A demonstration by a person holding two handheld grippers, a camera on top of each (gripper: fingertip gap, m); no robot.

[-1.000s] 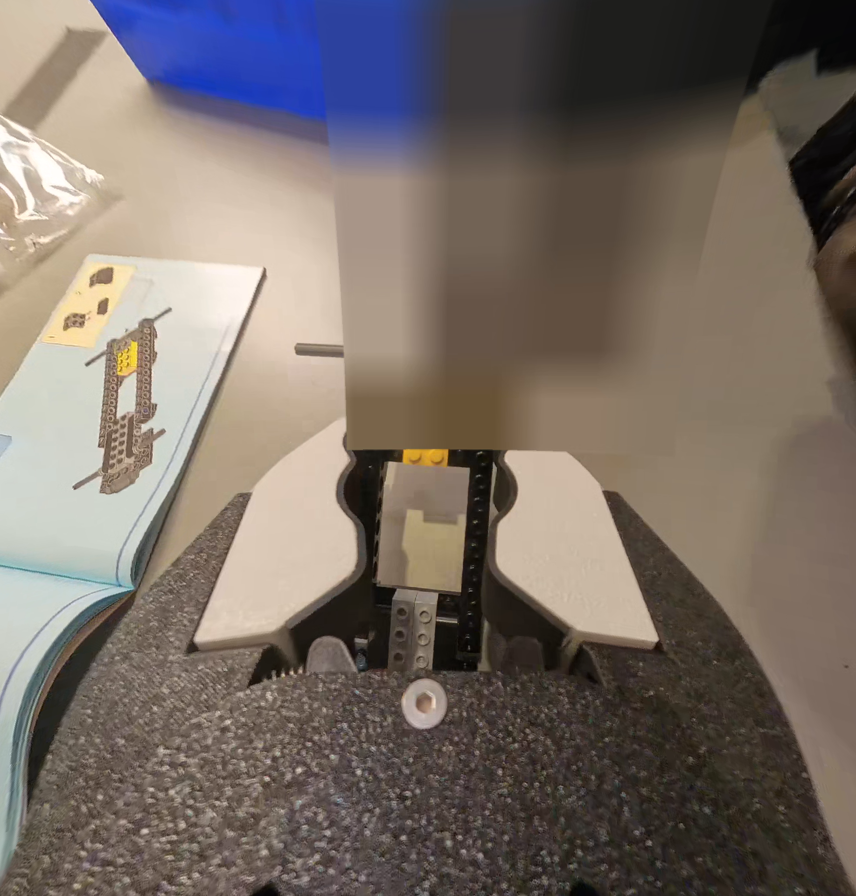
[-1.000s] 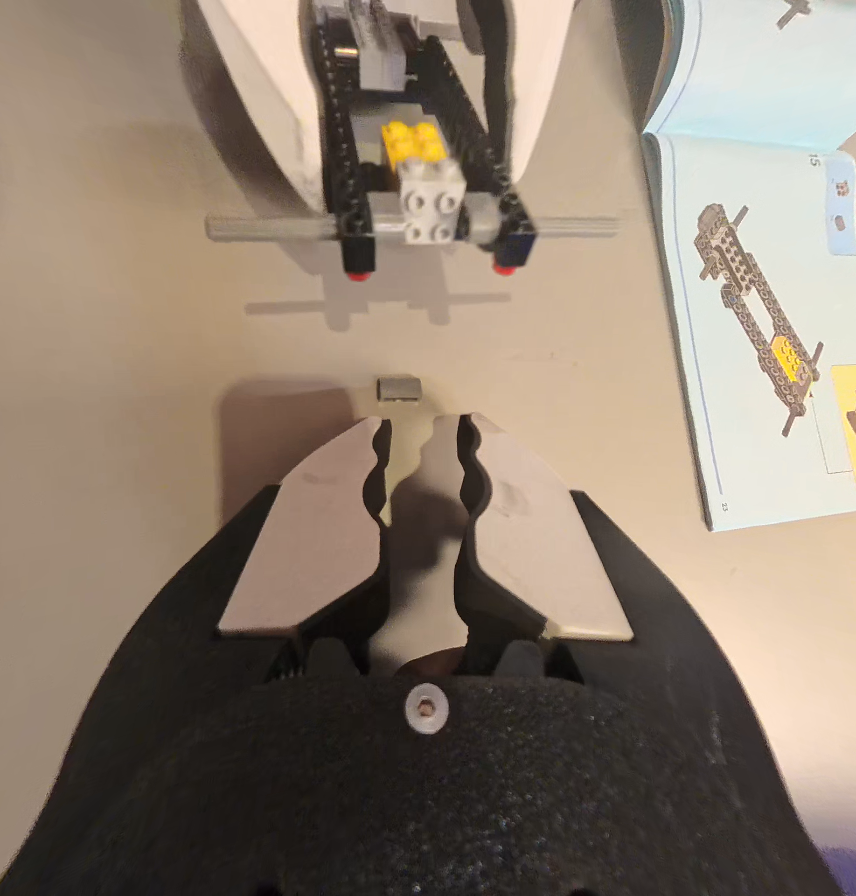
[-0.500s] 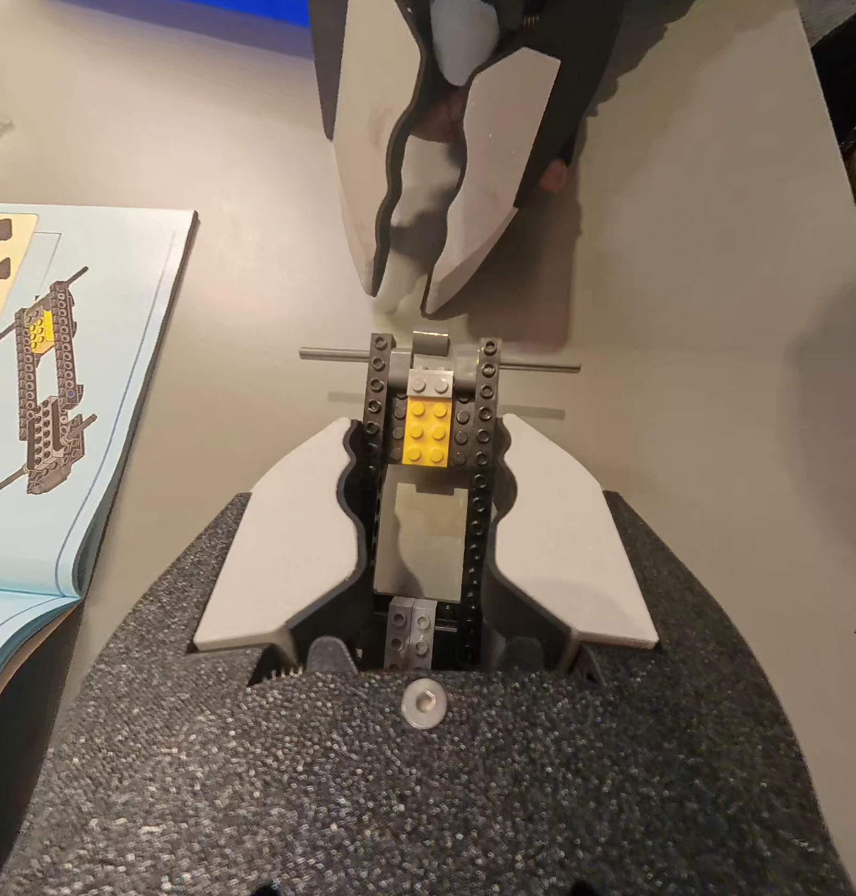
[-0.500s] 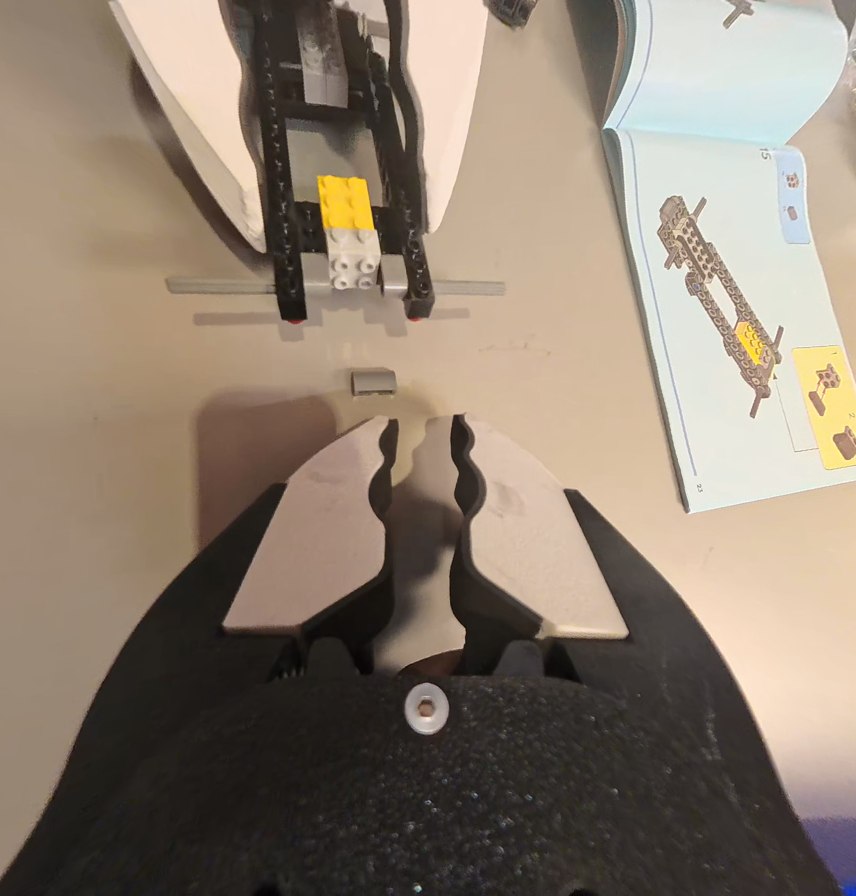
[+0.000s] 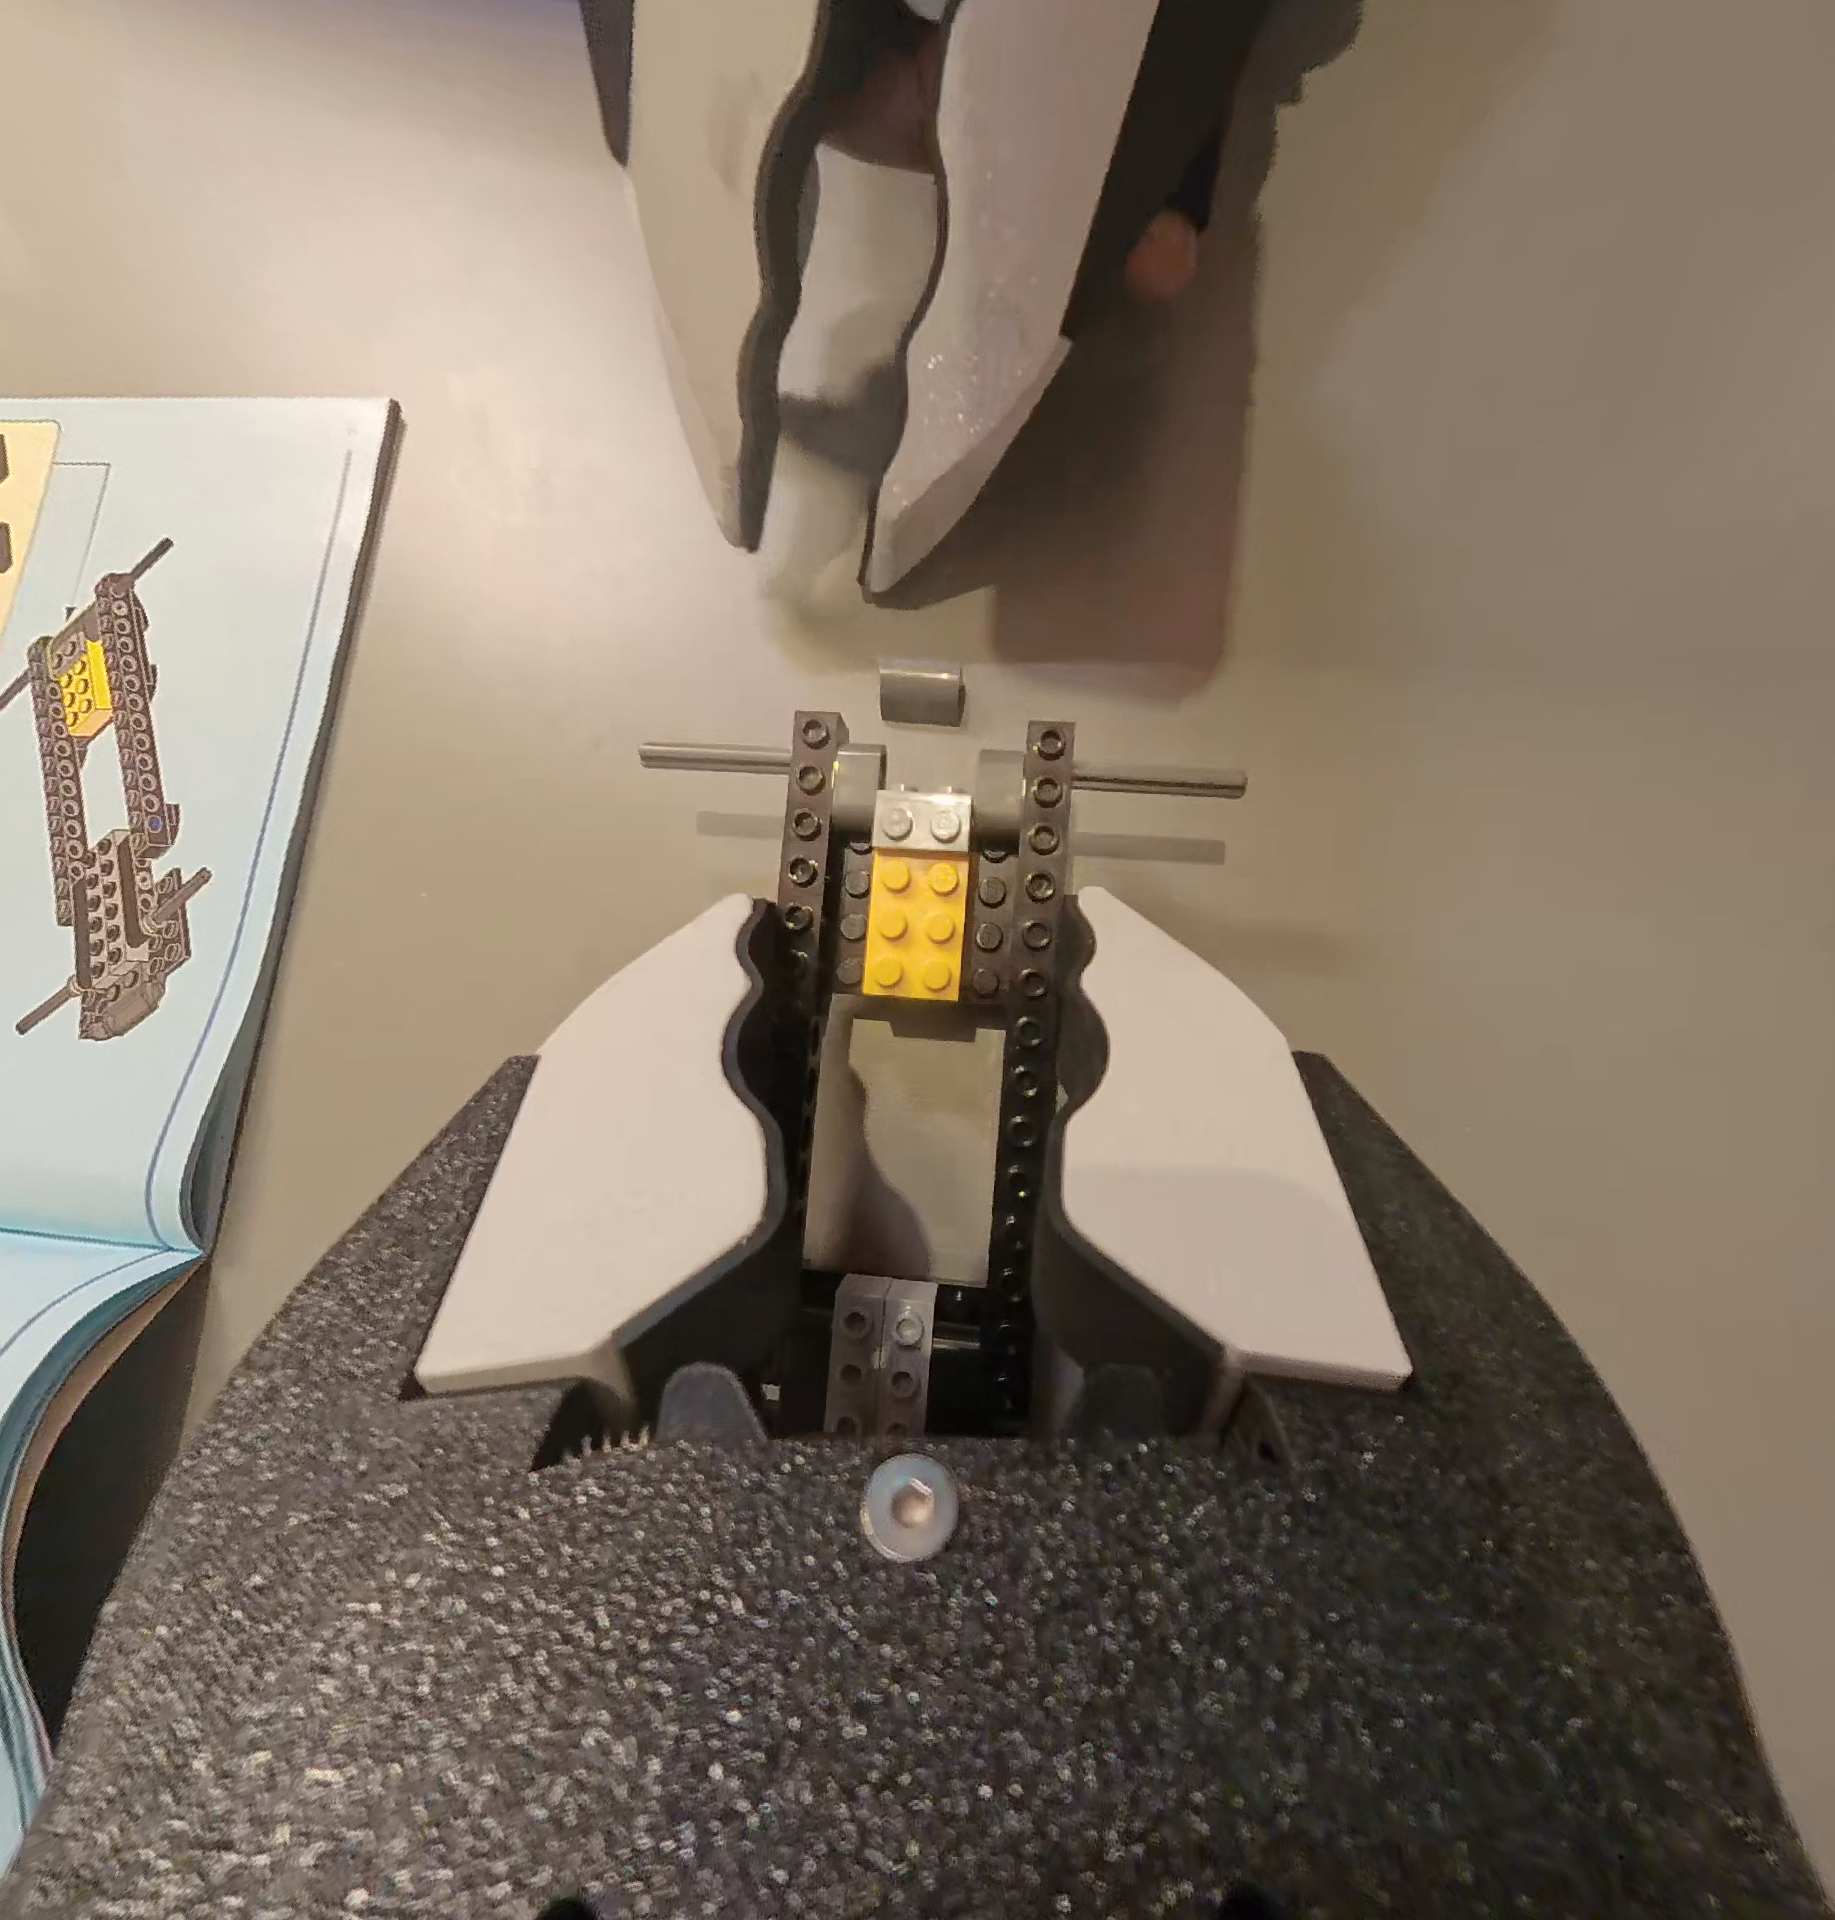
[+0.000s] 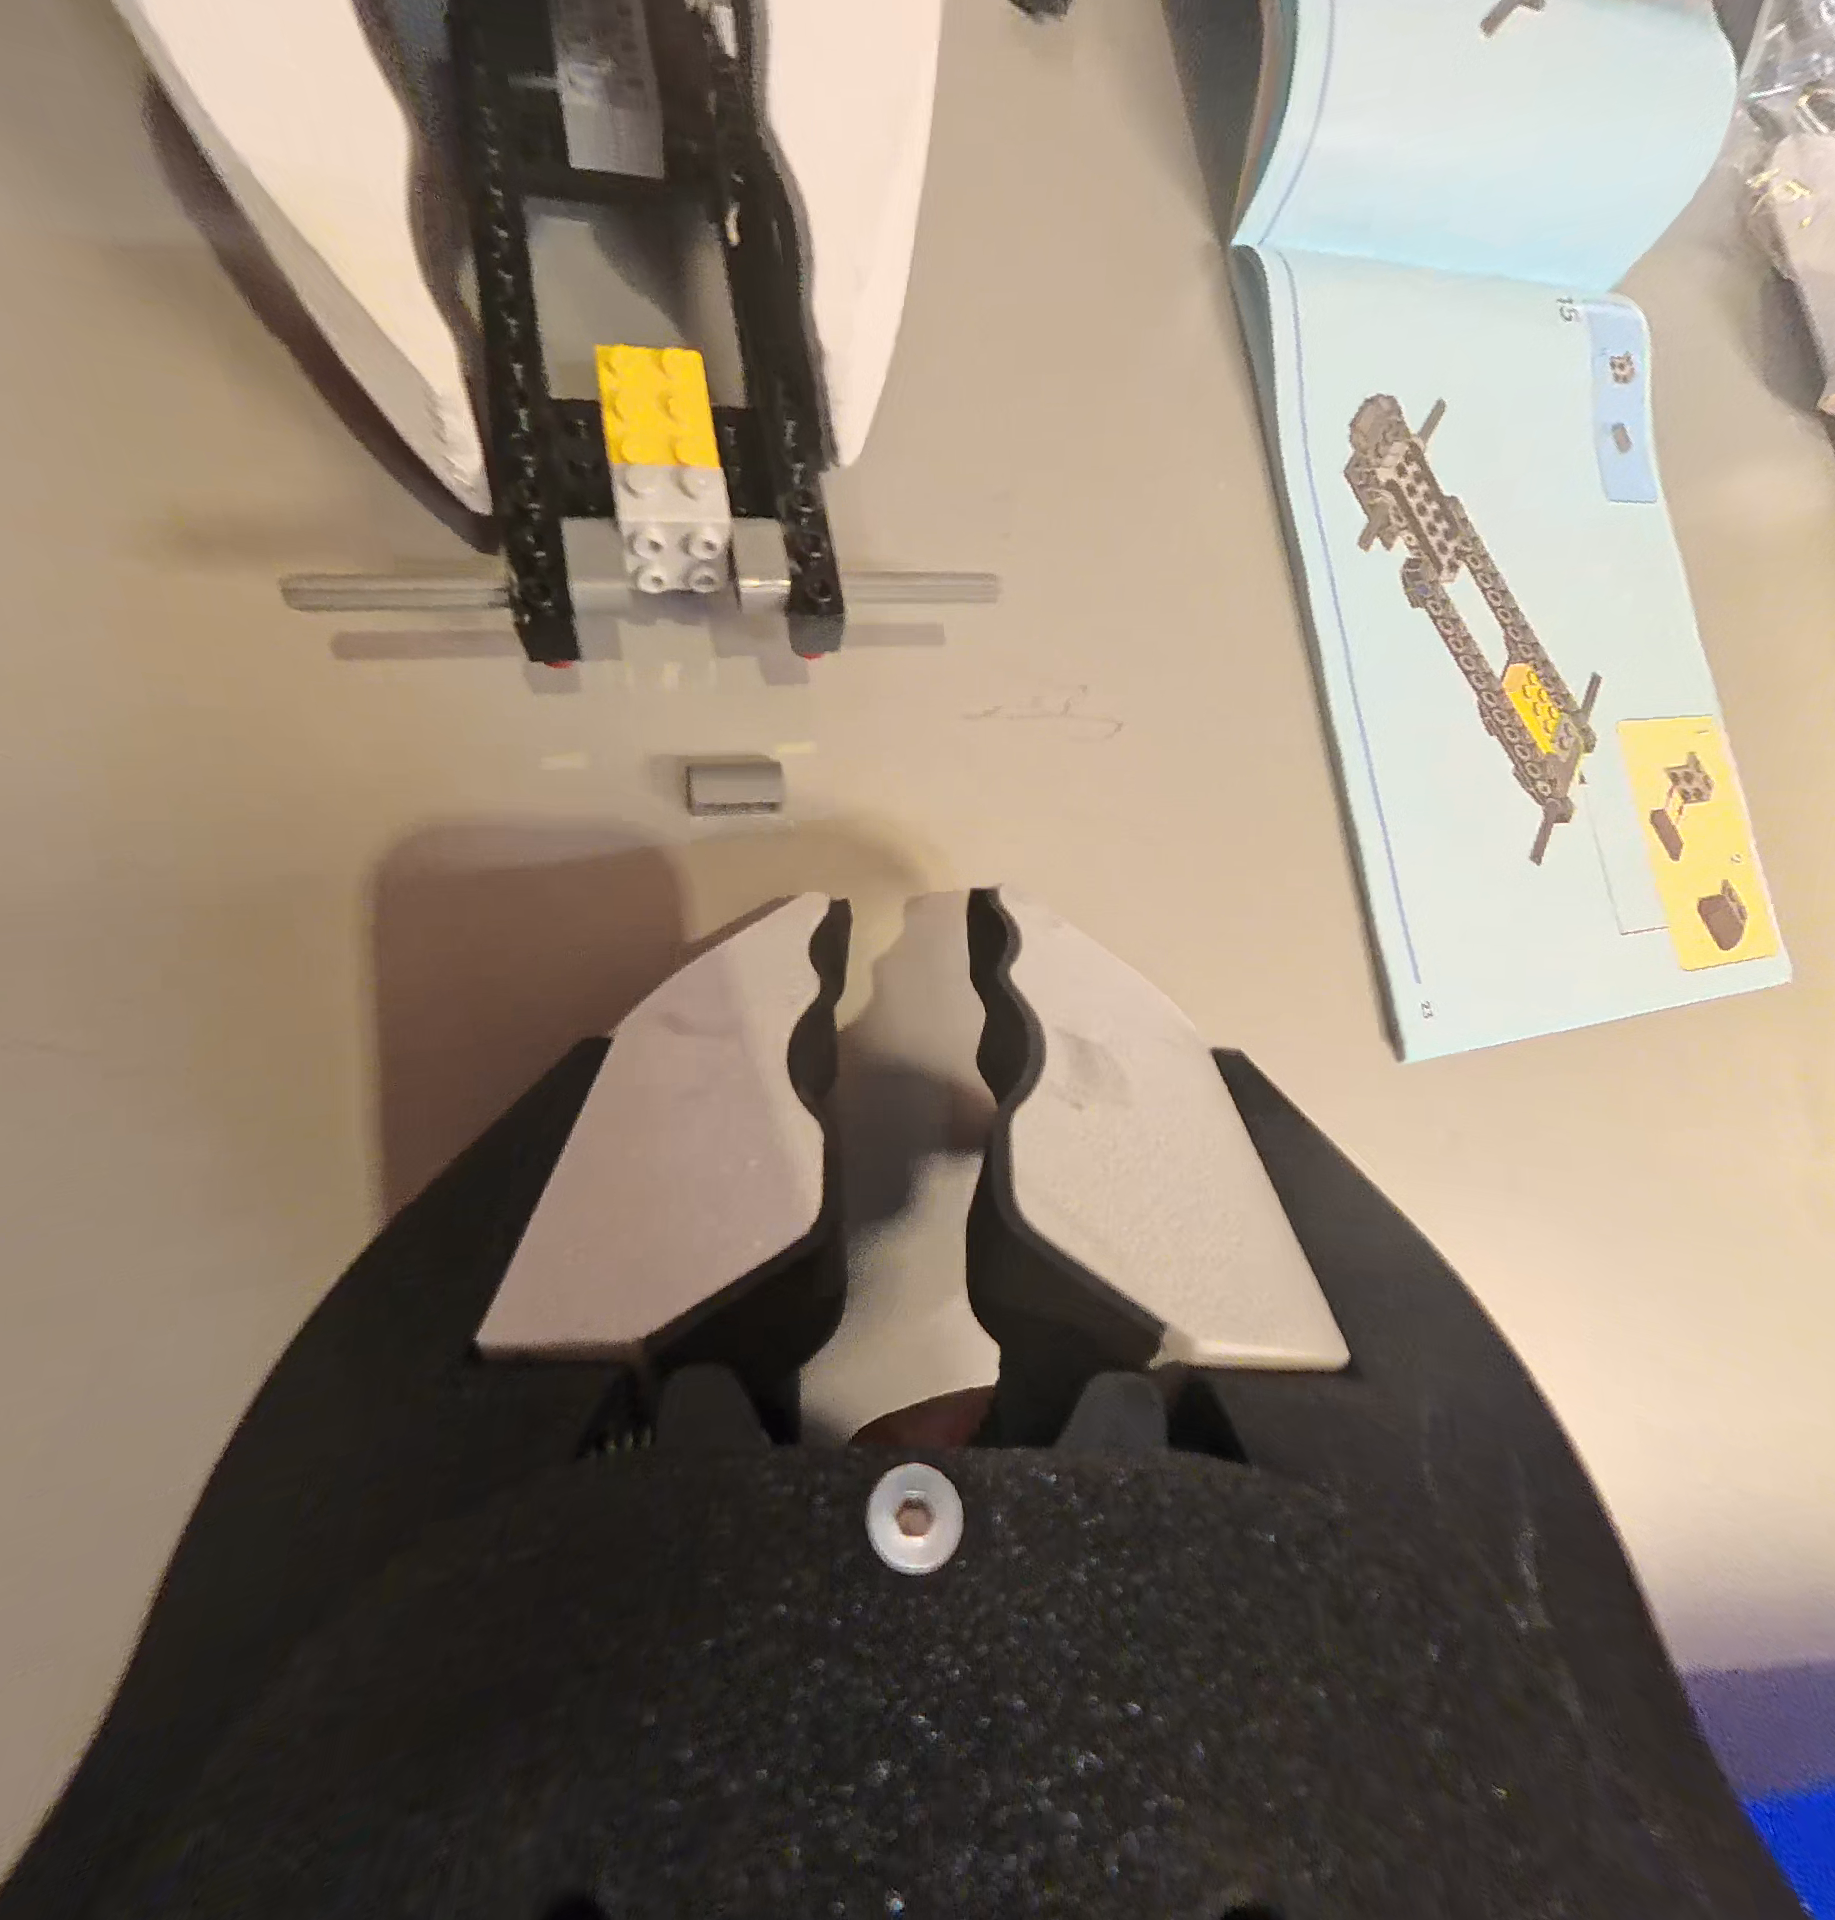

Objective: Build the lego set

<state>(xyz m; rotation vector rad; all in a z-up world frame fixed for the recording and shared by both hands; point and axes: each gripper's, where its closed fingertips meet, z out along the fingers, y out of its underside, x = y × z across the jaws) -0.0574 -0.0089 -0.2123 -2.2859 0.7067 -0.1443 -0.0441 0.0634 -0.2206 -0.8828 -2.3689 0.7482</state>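
I am holding a black brick frame (image 5: 918, 997) in my left gripper (image 5: 918, 935), whose jaws are spread fairly wide with the pads pressing on the frame's two long black studded beams. The frame is acting as a kind of open tray: inside it a yellow brick (image 5: 915, 925) is sitting between the beams, a light grey studded brick (image 5: 925, 821) is sitting just ahead of the yellow one, and a grey axle (image 5: 715, 755) is running crosswise through the front end, sticking out on both sides. The open middle of the frame is showing the beige table (image 5: 1515, 623) through it. My right gripper (image 6: 908, 899) is hovering just over the table with its jaws narrowly parted and nothing between them; the nearest thing to it is a small grey curved piece (image 6: 734, 784), which is lying loose on the table between my right fingertips and the front of the frame, touching neither. To the side an instruction booklet (image 6: 1464, 520) is lying open on pale blue pages, showing drawings of a similar long frame and yellow inset boxes with small parts; it is carrying printed numbers, which I am leaving unread. At the far edge of the right wrist view a clear plastic bag (image 6: 1806, 156) is lying beside the booklet, but I cannot tell what it is holding.
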